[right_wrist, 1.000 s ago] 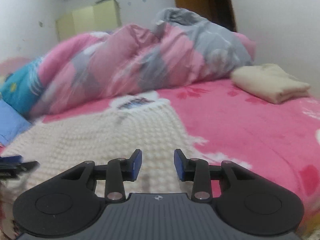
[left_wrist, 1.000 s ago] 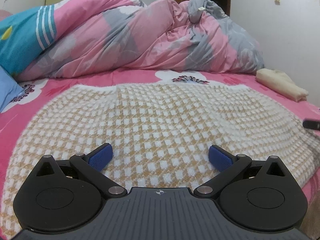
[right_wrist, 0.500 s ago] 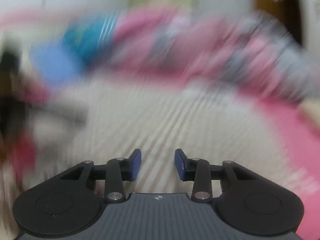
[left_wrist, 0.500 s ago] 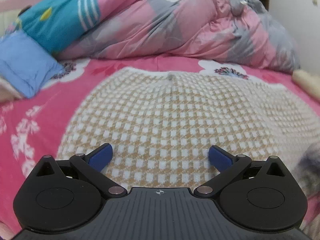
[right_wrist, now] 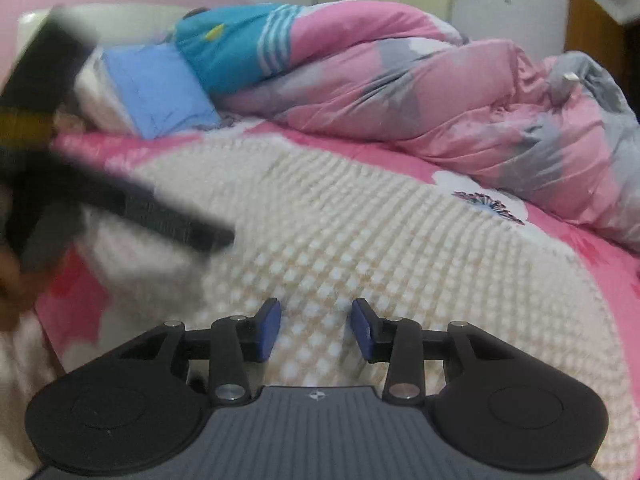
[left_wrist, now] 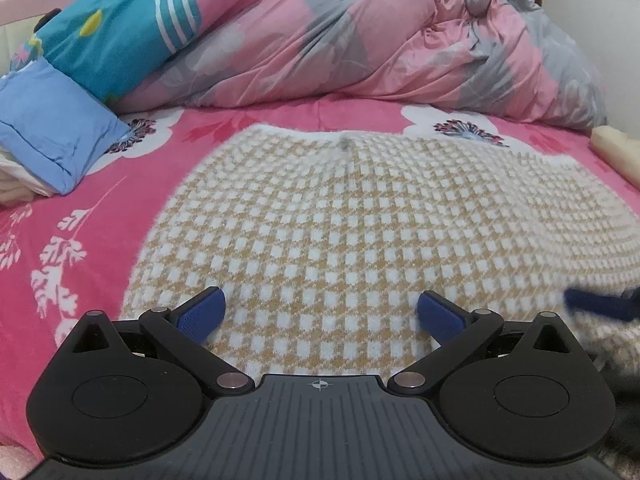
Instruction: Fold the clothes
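A yellow-and-white checked sweater [left_wrist: 352, 232] lies spread flat on the pink flowered bed [left_wrist: 80, 220]; the left tongs [left_wrist: 320, 316] hover above its near edge, spread wide apart; the right tongs [right_wrist: 316, 328] hang over the same knit, parted by a narrow gap, gripping nothing; a rumpled pink-grey duvet [left_wrist: 380, 40] is heaped behind, a blue pillow [left_wrist: 48, 128] beside it.

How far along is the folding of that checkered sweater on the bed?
Done: the checkered sweater lies spread flat on the pink bedsheet, with no fold visible. In hand: nothing; the left claw and right claw hover open above it. Left: gripping an edge and making every fold.
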Available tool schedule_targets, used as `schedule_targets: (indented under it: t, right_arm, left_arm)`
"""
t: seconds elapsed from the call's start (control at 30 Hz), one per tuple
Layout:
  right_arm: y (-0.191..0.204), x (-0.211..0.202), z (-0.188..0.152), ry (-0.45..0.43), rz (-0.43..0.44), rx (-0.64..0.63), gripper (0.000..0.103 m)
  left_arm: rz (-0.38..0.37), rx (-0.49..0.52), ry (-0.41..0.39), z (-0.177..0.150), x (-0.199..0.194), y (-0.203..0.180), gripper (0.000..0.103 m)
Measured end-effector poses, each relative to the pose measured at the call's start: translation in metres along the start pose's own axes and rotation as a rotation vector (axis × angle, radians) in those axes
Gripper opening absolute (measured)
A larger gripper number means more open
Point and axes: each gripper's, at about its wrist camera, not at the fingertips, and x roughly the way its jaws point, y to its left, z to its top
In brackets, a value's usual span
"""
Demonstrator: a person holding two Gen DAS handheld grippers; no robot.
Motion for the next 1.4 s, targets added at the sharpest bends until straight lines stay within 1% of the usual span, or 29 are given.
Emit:
schedule_targets:
  t: [0.33, 0.37, 0.47, 0.53, 0.57, 0.6, 0.67, 0.83, 0.9, 1.0, 1.07, 1.1, 1.13, 1.23, 1.3, 1.33, 1.4]
  right_arm:
    - [-0.041, 0.036, 0.015, 0.002, -0.022, 0.106, 0.043]
    - [-0.047, 0.034, 0.023, 0.023, -0.009, 0.137, 0.043]
    - [-0.055, 0.025, 0.037, -0.025, -0.054, 0.134, 0.043]
    - [-0.061, 0.027, 0.043, -0.048, -0.079, 0.133, 0.043]
    - [-0.064, 0.031, 0.044, -0.051, -0.078, 0.147, 0.043]
    - [-0.066, 0.038, 0.043, -0.044, -0.08, 0.153, 0.043]
    - [-0.065, 0.066, 0.034, 0.041, -0.102, 0.118, 0.047]
    - [-0.069, 0.075, 0.029, 0.036, -0.085, 0.134, 0.048]
    - [-0.068, 0.075, 0.028, 0.032, -0.082, 0.131, 0.048]
    - [-0.067, 0.075, 0.028, 0.033, -0.079, 0.135, 0.048]
    - [-0.07, 0.074, 0.034, 0.047, -0.075, 0.144, 0.048]
    - [-0.073, 0.071, 0.04, 0.051, -0.07, 0.167, 0.048]
    - [-0.077, 0.066, 0.045, 0.036, -0.065, 0.199, 0.048]
    - [-0.084, 0.057, 0.057, -0.03, -0.101, 0.215, 0.051]
    - [-0.088, 0.062, 0.061, -0.04, -0.133, 0.217, 0.054]
    - [-0.09, 0.069, 0.06, -0.032, -0.14, 0.224, 0.056]
    - [-0.091, 0.087, 0.054, 0.012, -0.152, 0.217, 0.059]
  left_arm:
    - [0.025, 0.016, 0.019, 0.001, 0.001, -0.005, 0.103]
    - [0.025, 0.016, 0.02, 0.001, 0.001, -0.004, 0.103]
    - [0.027, 0.015, 0.023, 0.002, 0.001, -0.005, 0.103]
    - [0.03, 0.016, 0.023, 0.001, 0.001, -0.005, 0.103]
    - [0.031, 0.016, 0.023, 0.001, 0.001, -0.006, 0.103]
    - [0.032, 0.015, 0.024, 0.001, 0.001, -0.006, 0.103]
    - [0.035, 0.018, 0.028, 0.002, 0.002, -0.006, 0.103]
    - [0.05, 0.016, 0.035, 0.007, -0.003, -0.007, 0.103]
    - [0.047, 0.008, 0.021, 0.011, -0.006, -0.006, 0.103]
    - [0.075, 0.016, 0.022, 0.018, 0.0, -0.006, 0.103]
    - [0.083, 0.014, 0.045, 0.019, 0.007, -0.005, 0.103]
    - [0.083, 0.011, 0.051, 0.019, 0.009, -0.004, 0.103]
    - [0.081, 0.007, 0.052, 0.018, 0.009, -0.004, 0.103]
    - [0.081, 0.006, 0.053, 0.017, 0.01, -0.004, 0.103]
    - [0.084, 0.009, 0.052, 0.017, 0.009, -0.004, 0.103]
    - [0.085, 0.009, 0.052, 0.017, 0.009, -0.005, 0.103]
    - [0.086, 0.01, 0.053, 0.017, 0.009, -0.005, 0.103]
